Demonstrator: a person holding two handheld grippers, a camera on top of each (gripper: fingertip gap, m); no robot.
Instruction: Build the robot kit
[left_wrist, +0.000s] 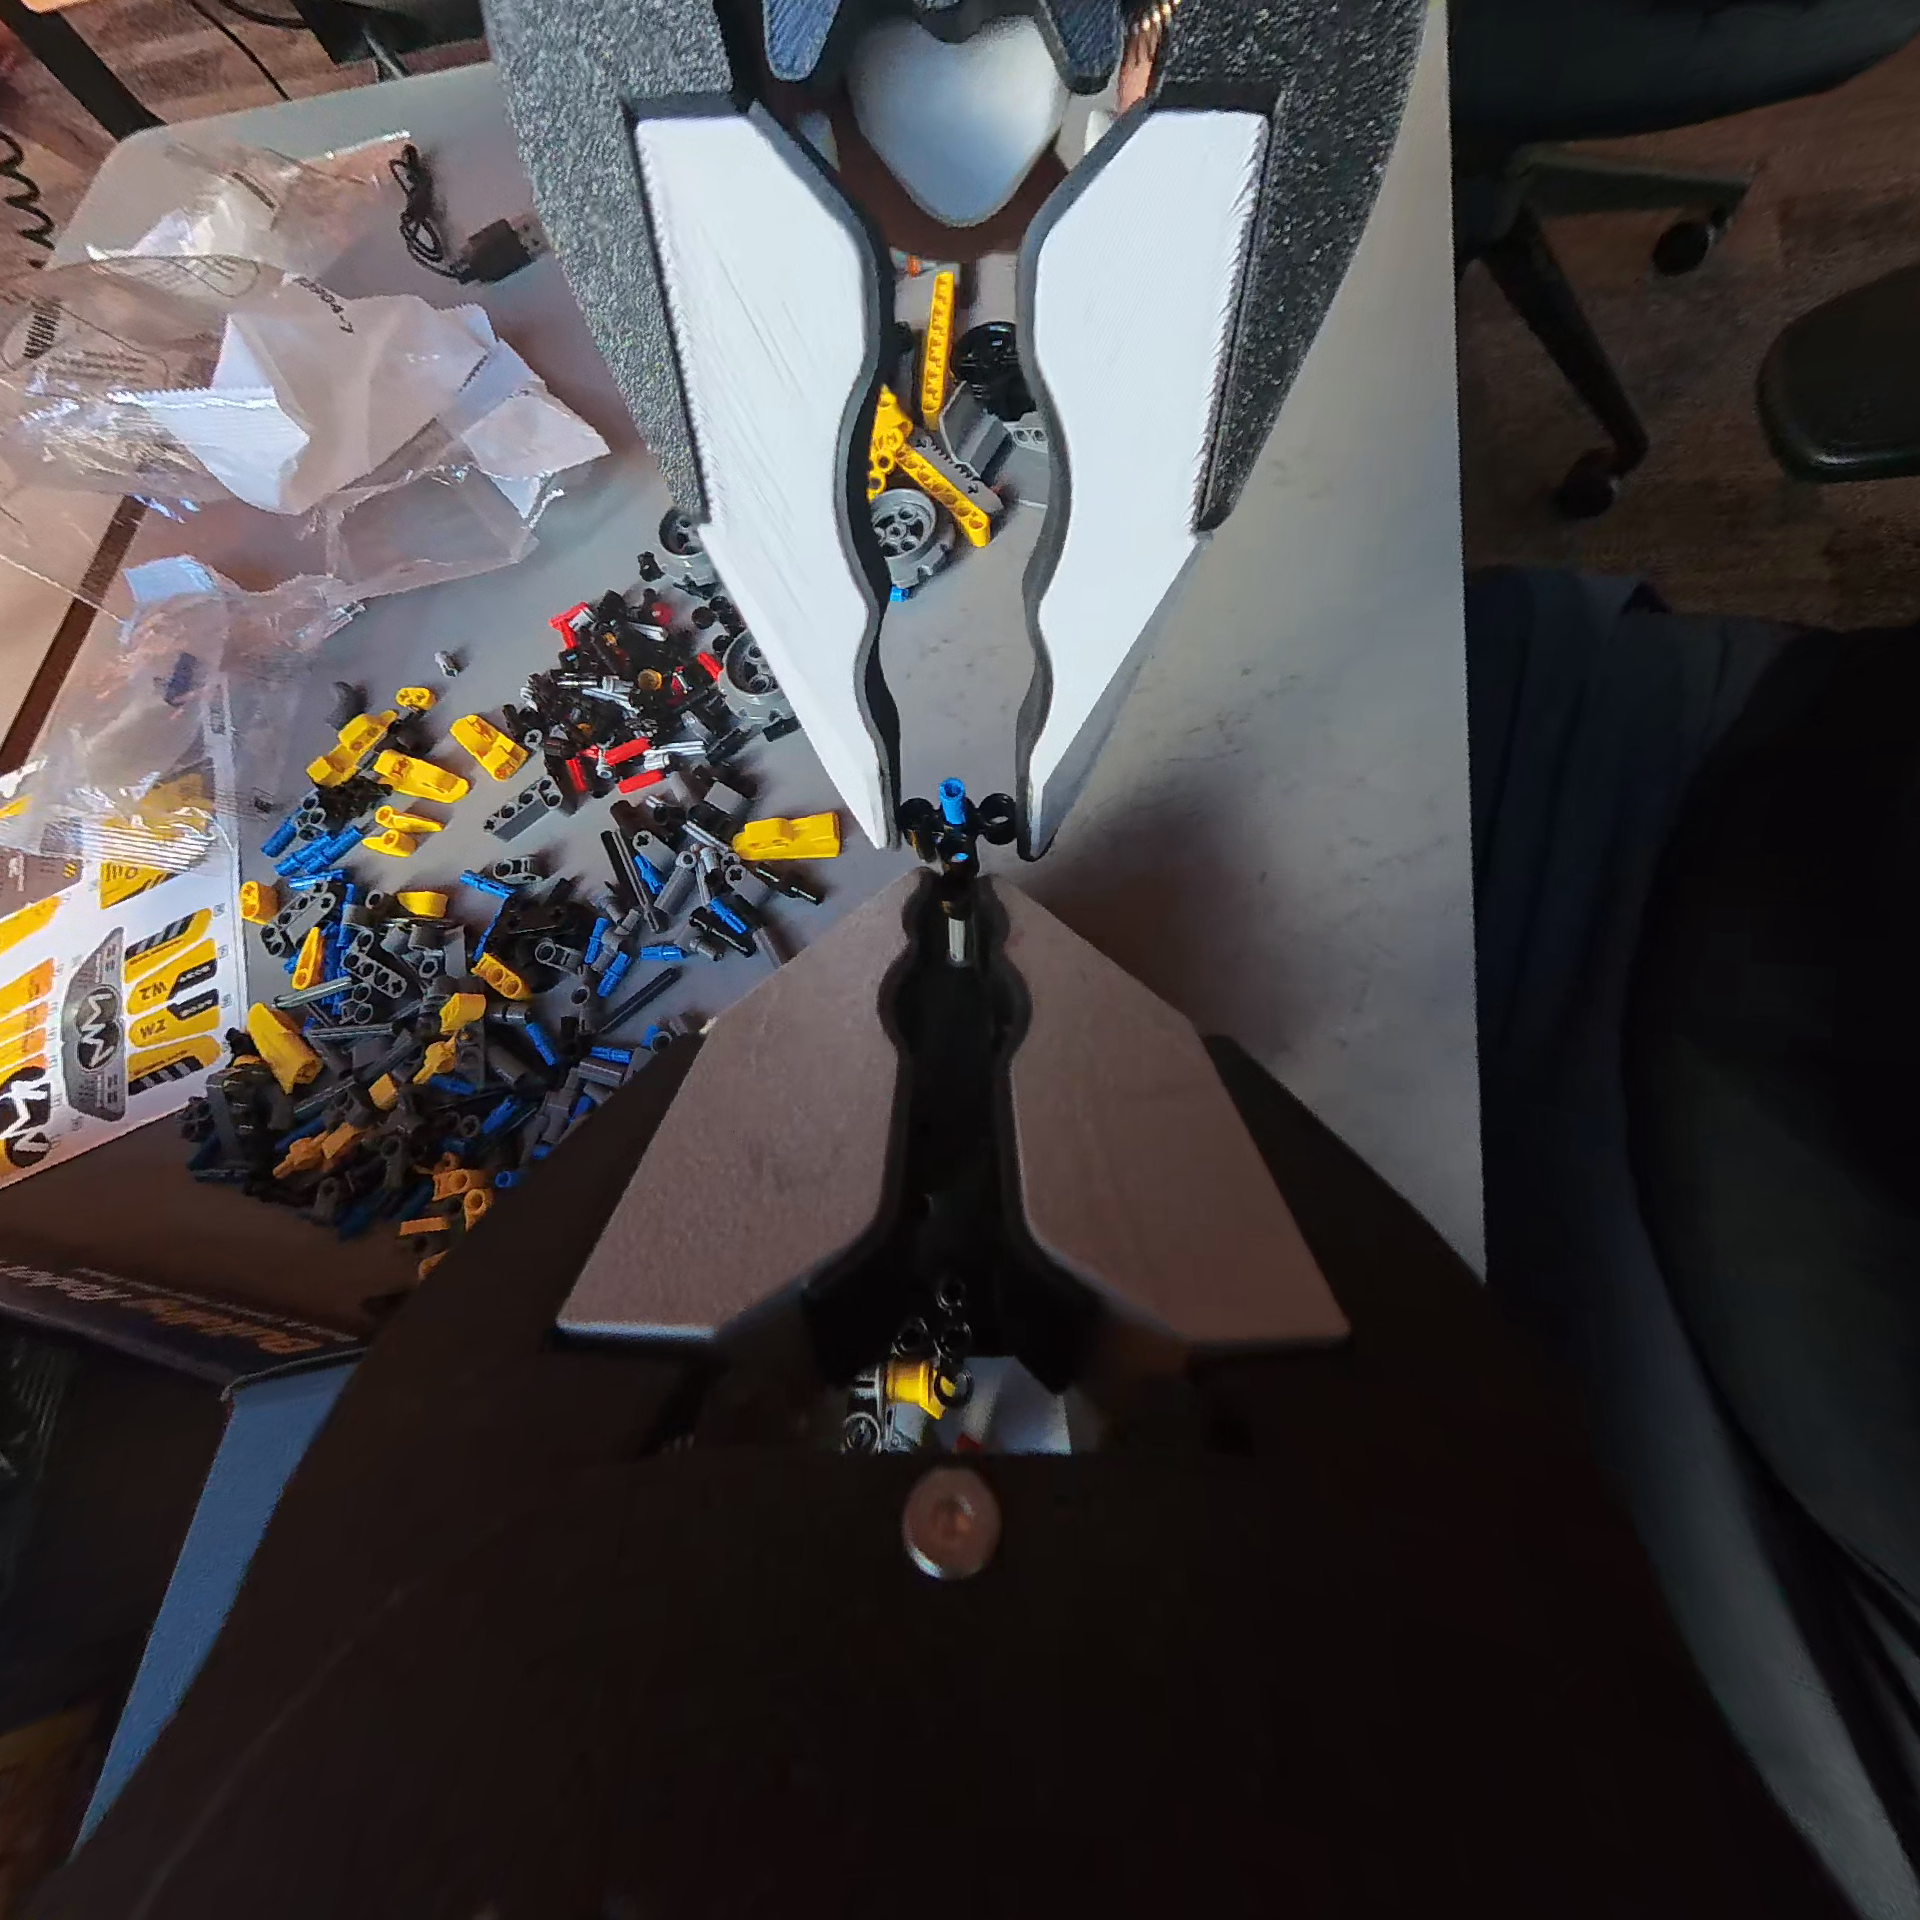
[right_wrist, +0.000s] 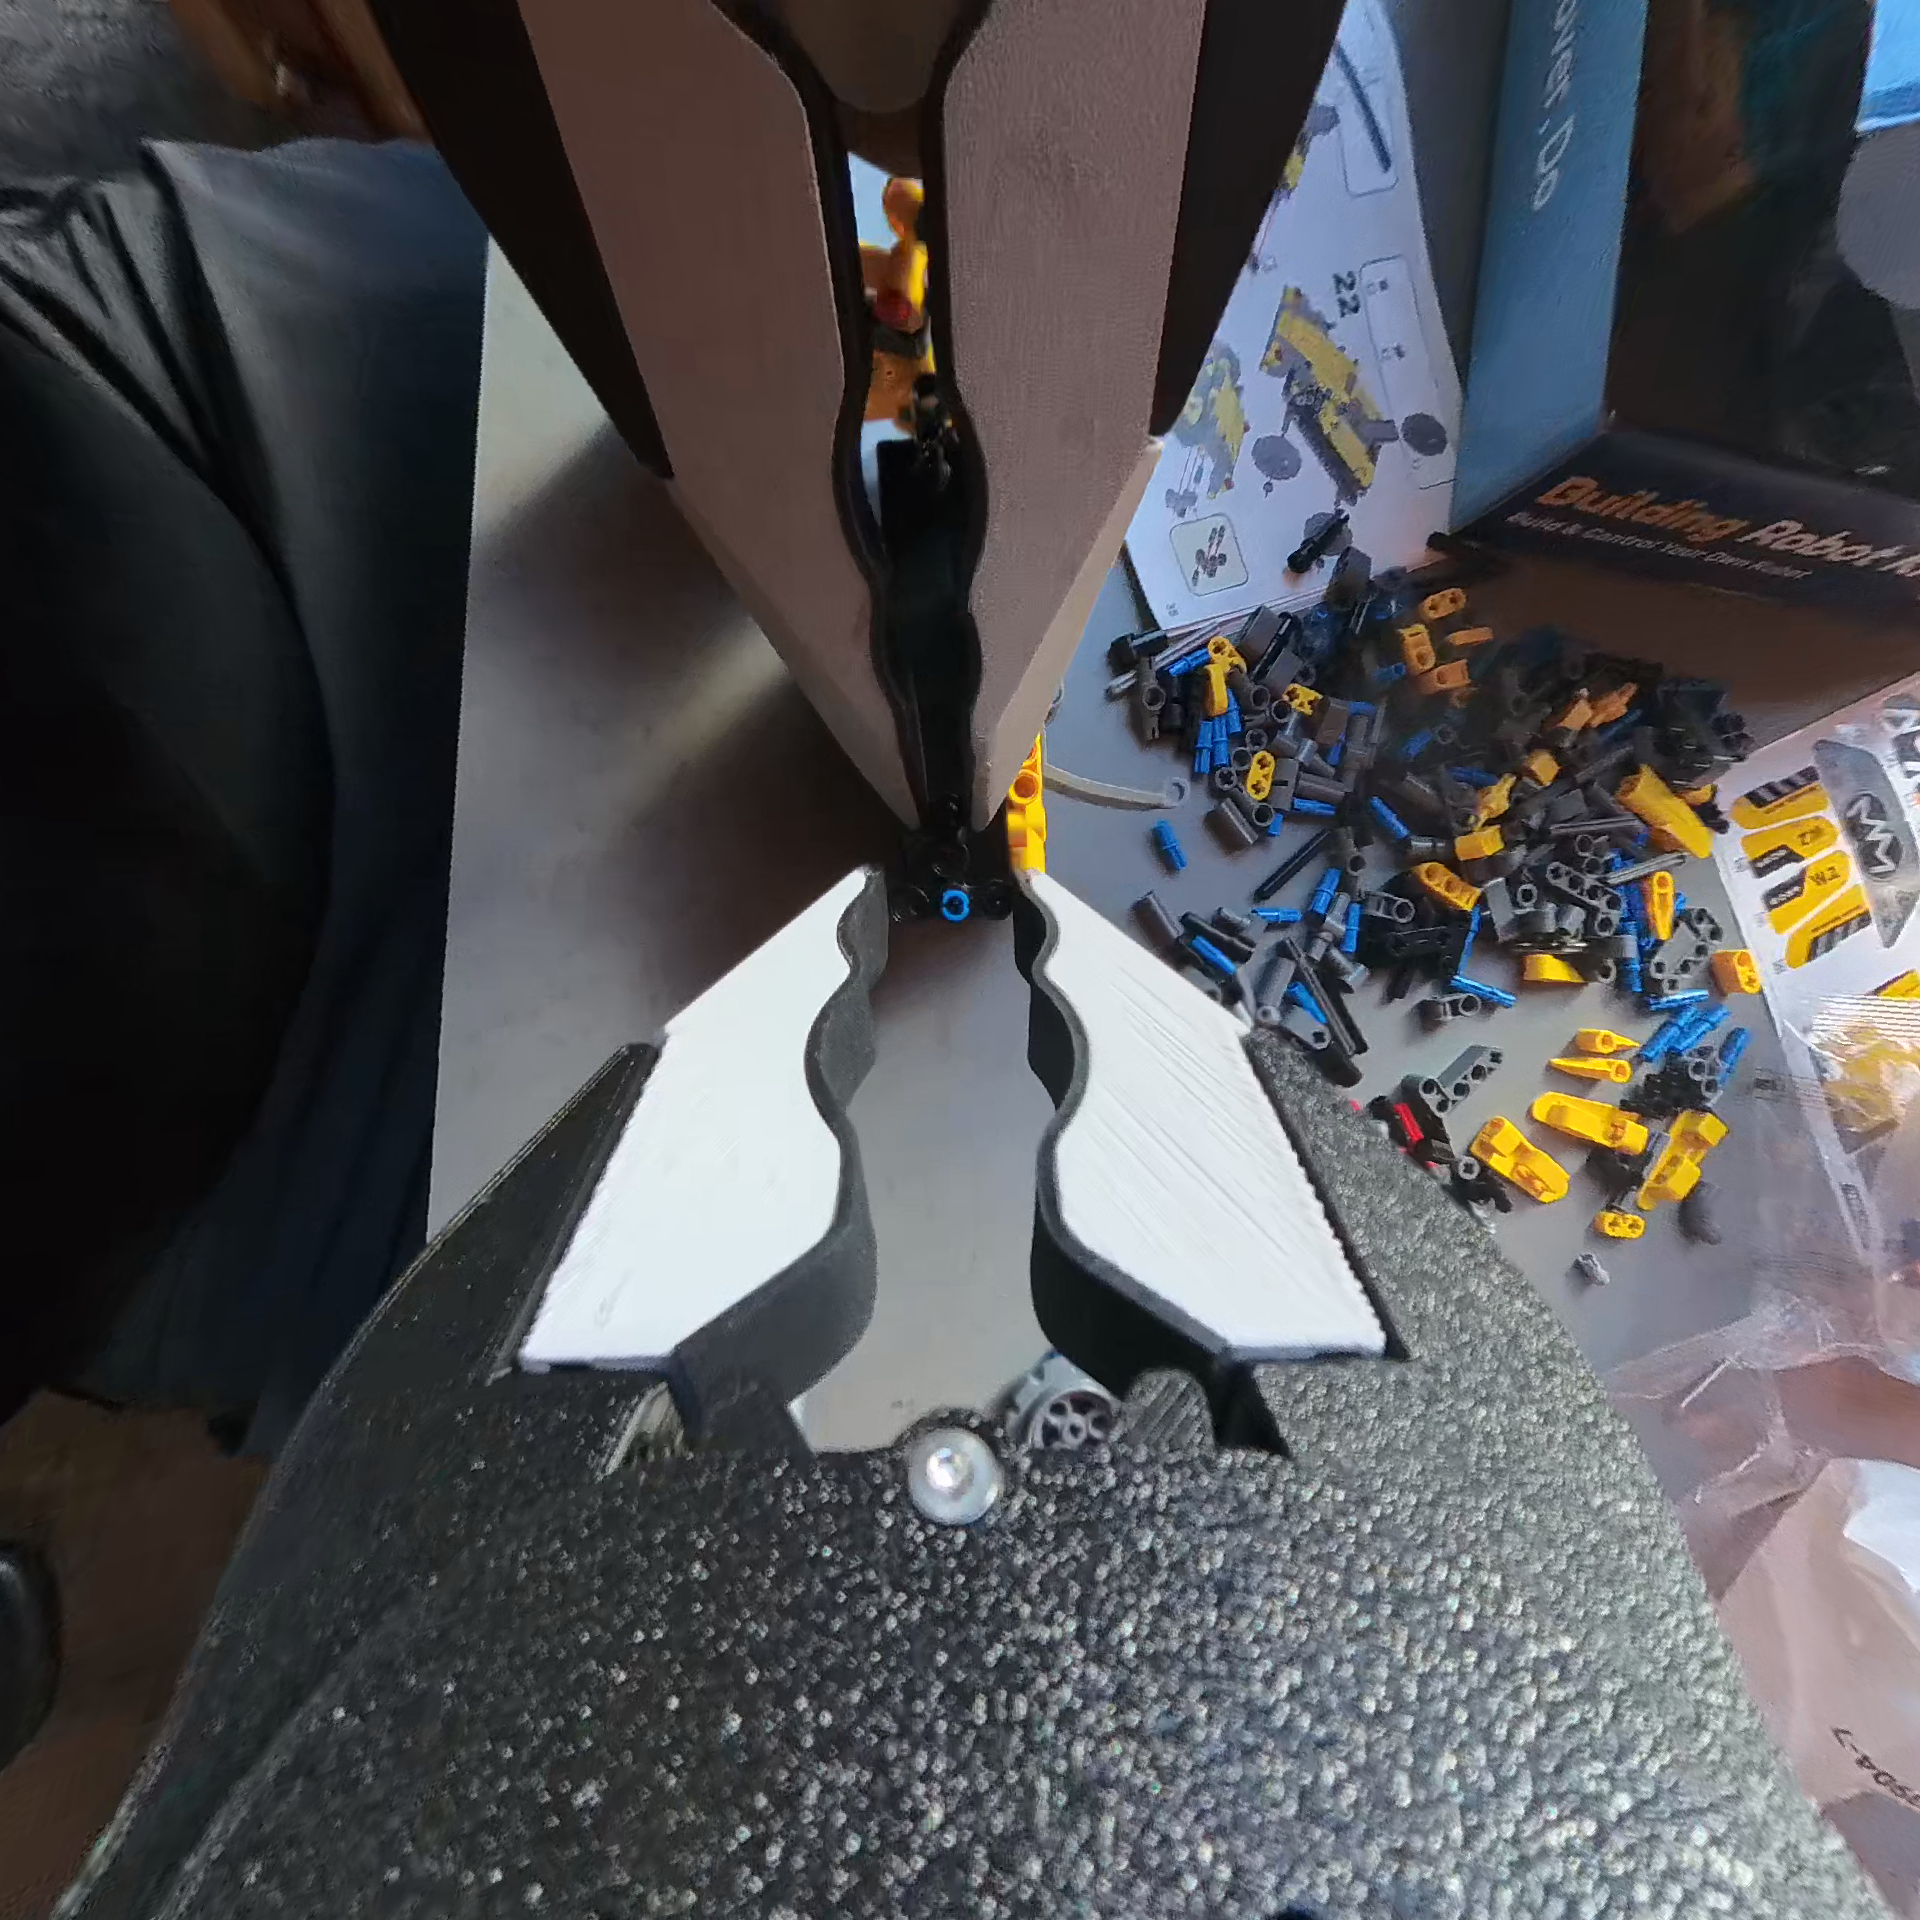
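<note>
The left gripper (left_wrist: 954, 883), its 2 brown fingers nearly pressed together, pinches a dark slender part (left_wrist: 954, 935) that runs back along the narrow gap between them. Tip to tip with it, the right gripper (right_wrist: 951, 894) has its 2 white fingers (right_wrist: 727, 1143) drawn in at the tips around a small black connector piece (left_wrist: 956, 821) carrying a blue pin (left_wrist: 952, 795); the fingers bow apart farther back. The connector sits where the 2 grippers meet, held above the grey table (left_wrist: 1299, 831), and touches the front end of the dark part. In the right wrist view the same black piece (right_wrist: 951, 899) shows a blue ring facing the camera, with a yellow beam (right_wrist: 1027, 800) just beside the left gripper's tip. Through the gap of the right gripper in the left wrist view, a partly built yellow and grey assembly with a grey wheel (left_wrist: 909, 535) lies on the table. A spread of loose blue, black, grey and yellow building pieces (left_wrist: 468, 956) covers the table to one side. Near them lie a sticker sheet (left_wrist: 104, 997), crumpled clear plastic bags (left_wrist: 291, 416), a black cable with a plug (left_wrist: 488, 244), an instruction booklet (right_wrist: 1299, 364) and a blue box (right_wrist: 1558, 260).
</note>
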